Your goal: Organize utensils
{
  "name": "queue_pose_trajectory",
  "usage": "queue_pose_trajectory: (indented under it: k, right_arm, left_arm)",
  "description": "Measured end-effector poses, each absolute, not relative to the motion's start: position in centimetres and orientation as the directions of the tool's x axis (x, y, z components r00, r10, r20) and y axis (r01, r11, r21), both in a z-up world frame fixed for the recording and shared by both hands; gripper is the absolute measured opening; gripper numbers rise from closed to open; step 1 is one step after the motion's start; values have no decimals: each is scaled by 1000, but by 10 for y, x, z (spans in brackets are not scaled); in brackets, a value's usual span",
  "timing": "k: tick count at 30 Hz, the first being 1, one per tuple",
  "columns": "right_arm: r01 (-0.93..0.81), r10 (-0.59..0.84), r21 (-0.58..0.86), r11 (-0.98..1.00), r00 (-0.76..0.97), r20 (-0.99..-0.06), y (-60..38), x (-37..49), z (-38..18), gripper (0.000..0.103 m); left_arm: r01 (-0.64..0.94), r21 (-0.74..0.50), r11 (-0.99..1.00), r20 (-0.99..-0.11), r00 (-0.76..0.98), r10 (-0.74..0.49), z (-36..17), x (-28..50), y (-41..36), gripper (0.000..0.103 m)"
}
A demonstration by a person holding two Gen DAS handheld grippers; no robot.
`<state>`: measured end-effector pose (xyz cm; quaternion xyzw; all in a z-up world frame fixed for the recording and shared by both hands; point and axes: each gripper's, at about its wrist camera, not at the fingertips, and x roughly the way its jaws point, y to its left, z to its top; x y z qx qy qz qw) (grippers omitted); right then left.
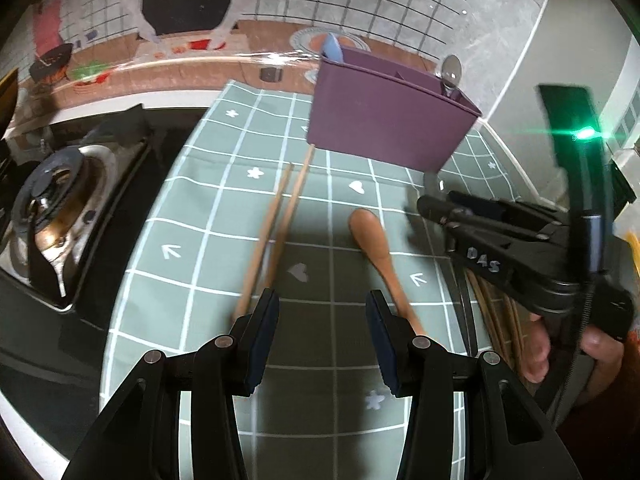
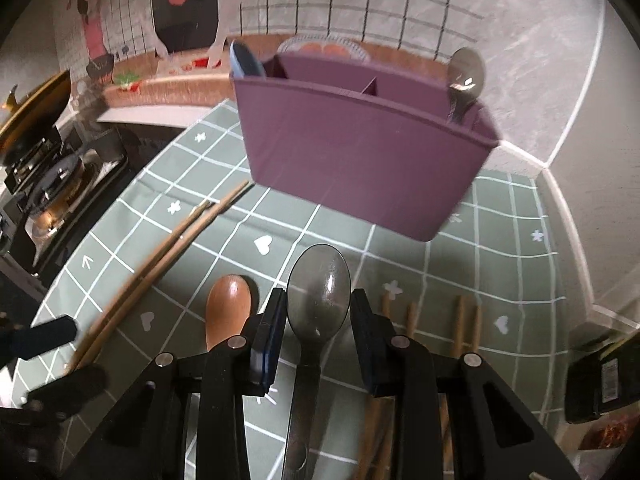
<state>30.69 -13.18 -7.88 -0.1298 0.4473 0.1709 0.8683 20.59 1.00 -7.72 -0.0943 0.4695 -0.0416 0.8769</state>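
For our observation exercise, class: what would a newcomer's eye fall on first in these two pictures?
First, the purple utensil caddy standing at the back of the green checked cloth, a metal spoon poking from its right end. Next, the dark spoon between the right gripper fingers, with a wooden spoon and wooden chopsticks on the cloth to its left.

purple holder (image 2: 360, 152) stands upright on the mat, holding a steel spoon (image 2: 466, 76) and a blue utensil (image 2: 244, 60). in front of it lie chopsticks (image 2: 168, 248), a wooden spoon (image 2: 228, 308) and a dark metal spoon (image 2: 318, 296).
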Motion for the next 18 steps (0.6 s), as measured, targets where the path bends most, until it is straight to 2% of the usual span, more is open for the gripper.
queue_pose_trajectory:
  k: [13,18]
  right_arm:
    - [-296,184,-19,955,640,-746,-185,280,-29,30]
    - [-258,166,-16,966,666,-727,-202,271,-16,30]
  left_arm:
    - [-25,-251,968,-831,518,-202,-93,253,-11,46]
    - [5,-181,984,-849,505,-158,-99,270,-30,46]
